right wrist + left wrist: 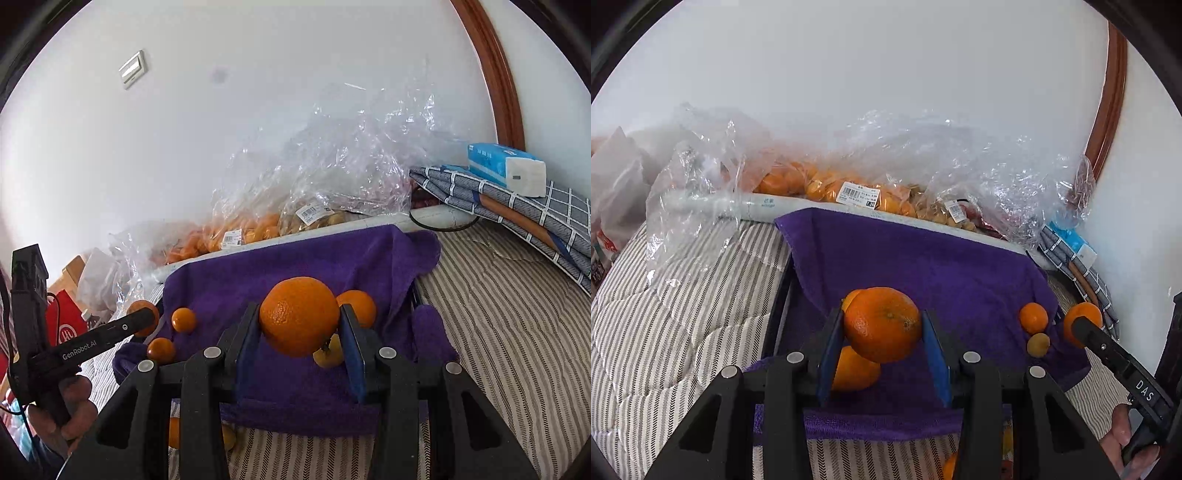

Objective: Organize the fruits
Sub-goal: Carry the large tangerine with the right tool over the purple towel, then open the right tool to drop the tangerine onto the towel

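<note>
An orange (882,325) is clamped between the blue pads of the left gripper (882,343), and a second orange (299,315) is clamped likewise in the right gripper (301,332); both sets of jaws are narrowed just to the width of the fruit, and both fruits are held clear above the purple towel (942,266). The towel is draped over a dark-framed tray on the striped bed (683,295), whose far edge is lined with clear plastic bags (849,192) of more fruit. Loose fruit is left on the towel: a small orange (1033,317) and a yellowish one (1038,344) toward its right edge, others beneath the left jaws.

The step in hand is judged to be a carry of both oranges to their sorted places. It is best done level and unhurried; the squeeze should be kept steady, since round peel can slip; each fruit should be lowered until the towel is met before the jaws are opened; neighbours should not be knocked.
</note>
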The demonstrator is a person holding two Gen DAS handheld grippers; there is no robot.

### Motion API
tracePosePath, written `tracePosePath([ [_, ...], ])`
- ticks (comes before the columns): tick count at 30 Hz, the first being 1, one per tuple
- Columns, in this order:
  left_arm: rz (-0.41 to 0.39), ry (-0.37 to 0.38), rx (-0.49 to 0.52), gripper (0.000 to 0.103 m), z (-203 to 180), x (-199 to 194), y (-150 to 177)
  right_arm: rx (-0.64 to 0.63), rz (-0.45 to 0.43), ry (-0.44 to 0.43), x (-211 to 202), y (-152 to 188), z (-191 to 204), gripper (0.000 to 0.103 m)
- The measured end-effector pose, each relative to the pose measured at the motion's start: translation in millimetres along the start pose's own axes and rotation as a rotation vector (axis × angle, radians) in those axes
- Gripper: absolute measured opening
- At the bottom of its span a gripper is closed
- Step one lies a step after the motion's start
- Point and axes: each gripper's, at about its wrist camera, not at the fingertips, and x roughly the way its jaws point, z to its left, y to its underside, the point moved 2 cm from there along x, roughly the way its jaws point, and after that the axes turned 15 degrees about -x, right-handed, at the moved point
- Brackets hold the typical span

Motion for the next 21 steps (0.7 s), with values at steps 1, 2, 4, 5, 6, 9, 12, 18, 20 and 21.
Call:
tracePosePath([
  [1, 0.014, 0.004, 0.006, 0.040, -1, 3, 2, -0.002, 0.004, -0.001, 1, 1, 0, 0.042],
  [2, 0.021, 0.008, 0.006, 0.040, -1, 6, 3, -0.008, 0.003, 0.000, 2, 1, -1, 0.042],
  [4, 0.028, 0.011, 0.004, 0.040, -2, 9, 5, -0.012, 0.016, 0.012, 4, 3, -2, 0.042],
  [5, 0.029, 0.013, 0.005, 0.040, -2, 10, 6, -0.008, 0.025, 0.011, 6, 4, -4, 0.042],
  [6, 0.029, 0.014, 0.007, 0.040, -2, 11, 6, -0.005, 0.033, 0.009, 8, 5, -5, 0.042],
  [9, 0.026, 0.007, 0.008, 0.040, -1, 12, 6, -0.006, 0.047, 0.005, 13, 6, -4, 0.042],
  [12, 0.023, 0.007, -0.001, 0.040, 1, 13, 4, -0.023, 0.059, 0.015, 18, 6, -2, 0.042],
  [18, 0.030, 0.014, -0.006, 0.040, 2, 13, 2, -0.050, 0.087, 0.011, 24, 6, 3, 0.042],
  [20, 0.035, 0.017, -0.004, 0.040, 1, 14, 3, -0.051, 0.087, 0.012, 24, 6, 3, 0.042],
  [21, 0.039, 0.019, -0.003, 0.040, 1, 15, 3, -0.050, 0.088, 0.013, 24, 6, 2, 0.042],
])
